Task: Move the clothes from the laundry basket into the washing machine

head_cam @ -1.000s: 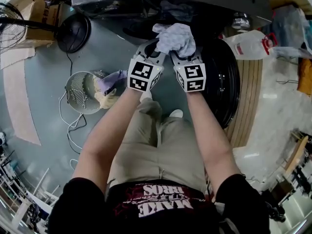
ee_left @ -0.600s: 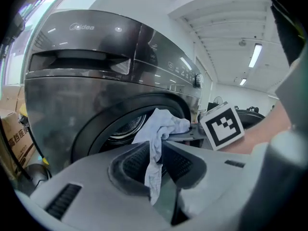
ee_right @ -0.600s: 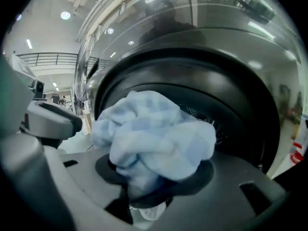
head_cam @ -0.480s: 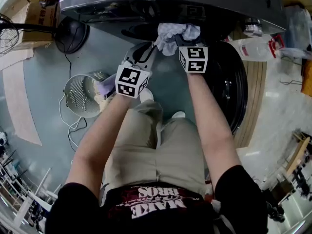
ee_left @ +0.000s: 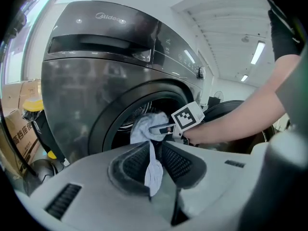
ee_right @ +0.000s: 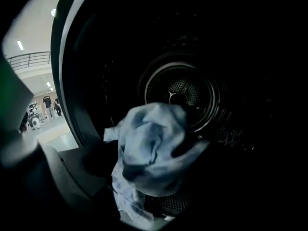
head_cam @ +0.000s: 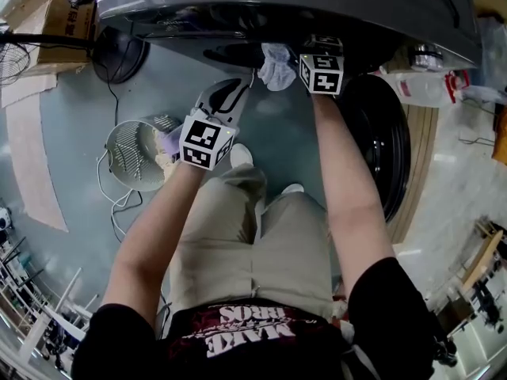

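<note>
Head view. You're leaning over the open washer [head_cam: 277,6], both arms out in front. Your right tongs [head_cam: 307,51] are at the mouth, tips tucked under the washer's front edge. A pale blue cloth [head_cam: 276,63] bunches just to their left, at the opening. Your left tongs [head_cam: 235,88] sit lower and further back, pointing toward the cloth. The basket [head_cam: 120,137] stands on the floor [head_cam: 71,133] off to your left, with a few clothes [head_cam: 173,142] in it. The door [head_cam: 384,149] hangs open on your right.

Left gripper view. Left tongs [ee_left: 155,146] are narrow, pinching a thin tail of the cloth [ee_left: 153,172] that hangs down between the pads. The rest of the cloth rises to a bunch at the washer's opening, against the tips of your right tongs [ee_left: 161,128].

Right gripper view. You're looking straight into the dark drum [ee_right: 180,95]. The cloth [ee_right: 149,148] fills the middle of the frame, crumpled, inside the rim. Right tongs have just been opening and stand wide. The cloth lies between them, and the pads aren't pressing on it. The tongs themselves are mostly lost in shadow.
</note>
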Available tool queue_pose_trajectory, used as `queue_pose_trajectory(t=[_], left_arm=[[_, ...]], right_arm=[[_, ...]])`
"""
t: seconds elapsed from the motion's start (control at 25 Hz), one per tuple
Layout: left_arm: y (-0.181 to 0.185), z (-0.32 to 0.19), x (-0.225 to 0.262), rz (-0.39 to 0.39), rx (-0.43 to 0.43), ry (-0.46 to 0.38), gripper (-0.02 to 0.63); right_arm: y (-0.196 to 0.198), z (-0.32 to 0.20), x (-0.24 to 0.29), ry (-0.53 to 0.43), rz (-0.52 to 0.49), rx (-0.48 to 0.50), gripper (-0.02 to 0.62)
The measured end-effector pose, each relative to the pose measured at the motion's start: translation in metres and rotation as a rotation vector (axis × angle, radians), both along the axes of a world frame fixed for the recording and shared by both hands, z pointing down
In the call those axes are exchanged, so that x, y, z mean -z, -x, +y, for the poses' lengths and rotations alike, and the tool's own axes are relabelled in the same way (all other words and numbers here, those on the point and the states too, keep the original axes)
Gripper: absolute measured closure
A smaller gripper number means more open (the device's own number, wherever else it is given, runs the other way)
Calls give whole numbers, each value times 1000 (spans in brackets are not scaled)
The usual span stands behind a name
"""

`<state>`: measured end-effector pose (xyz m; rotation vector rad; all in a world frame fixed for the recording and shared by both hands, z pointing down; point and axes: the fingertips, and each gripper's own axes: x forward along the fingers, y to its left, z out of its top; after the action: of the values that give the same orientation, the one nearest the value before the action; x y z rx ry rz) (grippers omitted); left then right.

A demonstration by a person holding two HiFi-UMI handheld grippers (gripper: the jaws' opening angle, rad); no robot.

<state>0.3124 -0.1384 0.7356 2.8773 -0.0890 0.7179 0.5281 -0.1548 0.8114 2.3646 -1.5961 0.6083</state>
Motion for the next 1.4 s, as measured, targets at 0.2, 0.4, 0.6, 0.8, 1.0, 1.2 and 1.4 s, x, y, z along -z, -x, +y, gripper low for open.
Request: queue_pose_trajectory(t=[0.2, 0.4, 0.6, 0.8, 1.0, 1.2, 1.4], left_arm=[[1, -1, 6, 8, 22, 12, 541], [2, 10, 18, 15, 44, 32, 541], [10, 31, 41, 1, 71, 54, 541], [15, 38, 70, 22, 120, 52, 541], [16, 42, 104, 68, 159, 23, 546], [23, 44, 133, 95, 215, 30, 583], [37, 37, 176, 112, 259, 3, 600]], right_arm=[[11, 23, -21, 91, -27, 18, 92], [22, 41, -1, 50, -20, 19, 94], [46, 64, 32, 68, -62, 74, 162], [79, 93, 57, 111, -85, 150, 326], [95, 117, 93, 126, -37, 177, 584], [98, 134, 134, 136, -29, 172, 591], [105, 138, 186, 103, -18, 178, 592]])
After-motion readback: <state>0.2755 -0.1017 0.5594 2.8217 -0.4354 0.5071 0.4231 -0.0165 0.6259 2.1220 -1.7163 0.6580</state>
